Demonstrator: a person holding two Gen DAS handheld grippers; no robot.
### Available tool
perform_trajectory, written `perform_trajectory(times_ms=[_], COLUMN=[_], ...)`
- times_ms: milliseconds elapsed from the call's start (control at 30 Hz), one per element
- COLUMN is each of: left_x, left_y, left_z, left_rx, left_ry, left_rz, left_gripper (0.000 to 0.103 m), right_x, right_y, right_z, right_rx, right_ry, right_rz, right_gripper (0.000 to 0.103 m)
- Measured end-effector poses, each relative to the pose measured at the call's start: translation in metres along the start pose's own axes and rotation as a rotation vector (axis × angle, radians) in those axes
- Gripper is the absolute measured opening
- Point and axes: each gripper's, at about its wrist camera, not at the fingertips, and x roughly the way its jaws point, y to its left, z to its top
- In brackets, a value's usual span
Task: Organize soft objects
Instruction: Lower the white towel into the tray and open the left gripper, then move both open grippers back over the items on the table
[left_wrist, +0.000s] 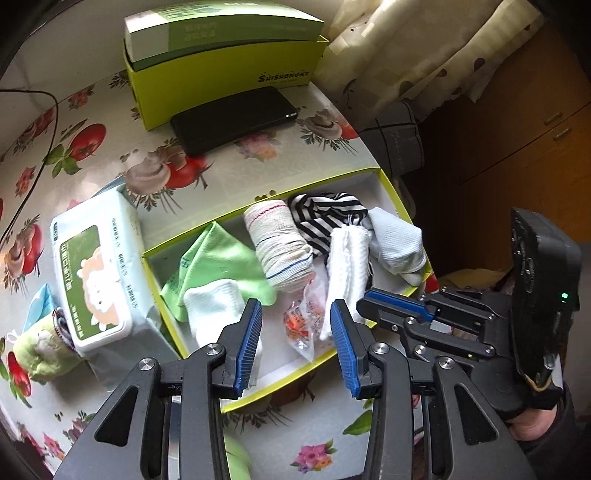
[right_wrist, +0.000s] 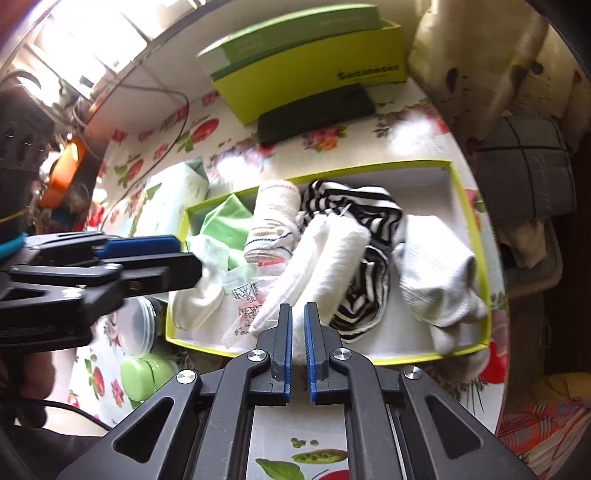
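Observation:
A shallow yellow-green box (left_wrist: 258, 199) on the flowered tablecloth holds soft items: a green cloth (left_wrist: 218, 254), a rolled beige sock (left_wrist: 277, 243), a striped cloth (left_wrist: 325, 214), a folded white cloth (left_wrist: 347, 266), a white sock (left_wrist: 399, 243), a small white sock (left_wrist: 214, 306) and a plastic packet (left_wrist: 303, 325). My left gripper (left_wrist: 295, 314) hovers open over the box's near side, nothing between its pads. My right gripper (right_wrist: 298, 314) is shut and empty, just above the near end of the folded white cloth (right_wrist: 325, 251). It also shows in the left wrist view, right gripper (left_wrist: 369, 299).
A wet-wipes pack (left_wrist: 96, 273) lies left of the box, with a green plush toy (left_wrist: 44, 347) beside it. Behind are a black flat device (left_wrist: 236, 118) and a tall yellow-green carton (left_wrist: 229, 74). A green round container (right_wrist: 144, 376) sits near the box's front left corner.

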Motion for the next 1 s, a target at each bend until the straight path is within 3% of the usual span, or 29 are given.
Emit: perform_trajectory(times_ms=[200, 433, 767, 1000], left_x=[-0.017, -0.037, -0.059, -0.073], left_y=[0.016, 0.035, 0.072, 0.091], left_z=[-0.010, -0.019, -0.039, -0.059], left_rx=[-0.038, -0.081, -0.144, -0.184], left_ry=[-0.032, -0.076, -0.118, -0.152], left_rz=[0.006, 0.008, 0.025, 0.031], left_gripper=[0.040, 0.040, 0.040, 0.040], right_x=[0.012, -0.011, -0.042, -0.048], right_y=[-0.009, -0.006, 0.023, 0.053], right_z=[0.006, 0.004, 0.001, 0.004], right_rx=[0.014, 0.040, 0.031, -0.020], right_ry=[0.043, -0.003, -0.066, -0.072], right_rz=[-0.030, -0.016, -0.007, -0.002], right_gripper=[0.006, 0.008, 0.028, 0.033])
